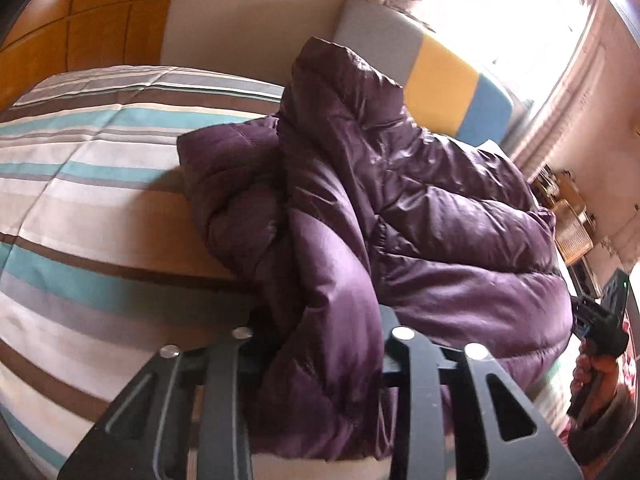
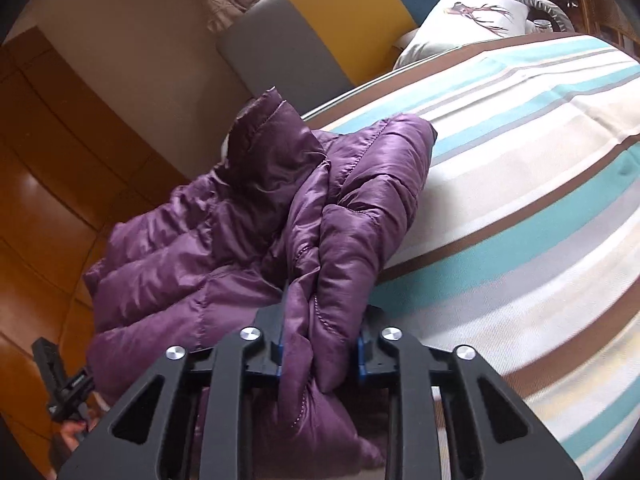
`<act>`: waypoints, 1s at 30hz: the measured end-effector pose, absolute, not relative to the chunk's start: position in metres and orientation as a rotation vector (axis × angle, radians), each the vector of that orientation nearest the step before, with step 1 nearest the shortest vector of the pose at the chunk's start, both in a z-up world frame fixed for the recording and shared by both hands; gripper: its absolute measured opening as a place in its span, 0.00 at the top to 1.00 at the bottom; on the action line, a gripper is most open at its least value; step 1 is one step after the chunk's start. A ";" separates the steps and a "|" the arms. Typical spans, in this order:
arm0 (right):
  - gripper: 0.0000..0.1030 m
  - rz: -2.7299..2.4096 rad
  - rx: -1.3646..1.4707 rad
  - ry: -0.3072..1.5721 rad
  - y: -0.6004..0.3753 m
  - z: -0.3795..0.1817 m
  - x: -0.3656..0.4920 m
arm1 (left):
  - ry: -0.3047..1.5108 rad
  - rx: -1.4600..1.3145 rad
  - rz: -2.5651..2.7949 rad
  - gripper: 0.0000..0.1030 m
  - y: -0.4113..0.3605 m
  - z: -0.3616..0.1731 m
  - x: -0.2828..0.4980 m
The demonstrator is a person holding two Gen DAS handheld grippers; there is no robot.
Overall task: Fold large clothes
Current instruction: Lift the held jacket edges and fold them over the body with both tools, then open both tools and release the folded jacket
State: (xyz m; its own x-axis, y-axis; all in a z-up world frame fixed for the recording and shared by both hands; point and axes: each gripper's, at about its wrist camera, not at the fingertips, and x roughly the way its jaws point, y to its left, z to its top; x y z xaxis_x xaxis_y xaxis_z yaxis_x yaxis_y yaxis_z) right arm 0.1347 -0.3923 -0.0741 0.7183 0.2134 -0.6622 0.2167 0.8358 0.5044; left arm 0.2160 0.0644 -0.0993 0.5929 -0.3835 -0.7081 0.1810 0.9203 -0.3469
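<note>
Gripping glossy quilted purple jacket (image 2: pixel 248 248) folds, both grippers, left (image 1: pixel 320 344), right (image 2: pixel 320 344).

Purple puffer jacket (image 2: pixel 224 240), crumpled, on striped bed

Left gripper (image 1: pixel 320 336) angled down, jaws pinched on purple cloth. Right gripper (image 2: pixel 320 344) likewise angled down, blue pads (image 2: pixel 361 354) squeezing a purple fold. Right hand (image 1: pixel 596 384) wrapped round its handle, far right.

Purple puffer jacket (image 1: pixel 400 200) bunched in left gripper (image 1: pixel 320 344), on striped bedspread (image 1: pixel 80 200)
</note>
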 end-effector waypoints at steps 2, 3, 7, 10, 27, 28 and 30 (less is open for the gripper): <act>0.79 0.013 0.599 0.780 -0.395 -0.069 0.125 | 0.877 -0.239 -0.352 0.76 0.064 -0.096 0.204; 0.79 0.023 0.597 0.781 -0.396 -0.068 0.118 | 0.879 -0.236 -0.366 0.76 0.065 -0.095 0.195; 0.79 0.056 0.605 0.791 -0.400 -0.067 0.091 | 0.886 -0.249 -0.402 0.76 0.072 -0.094 0.168; 0.79 0.067 0.618 0.792 -0.400 -0.067 0.076 | 0.891 -0.269 -0.423 0.76 0.076 -0.095 0.146; 0.29 -0.120 0.321 0.682 -0.370 -0.009 0.087 | 0.673 -0.126 -0.204 0.08 0.080 -0.034 0.140; 0.29 -0.114 0.292 0.711 -0.363 -0.013 0.093 | 0.678 -0.108 -0.203 0.08 0.075 -0.033 0.149; 0.29 -0.119 0.268 0.757 -0.356 -0.012 0.103 | 0.702 -0.081 -0.197 0.08 0.063 -0.032 0.165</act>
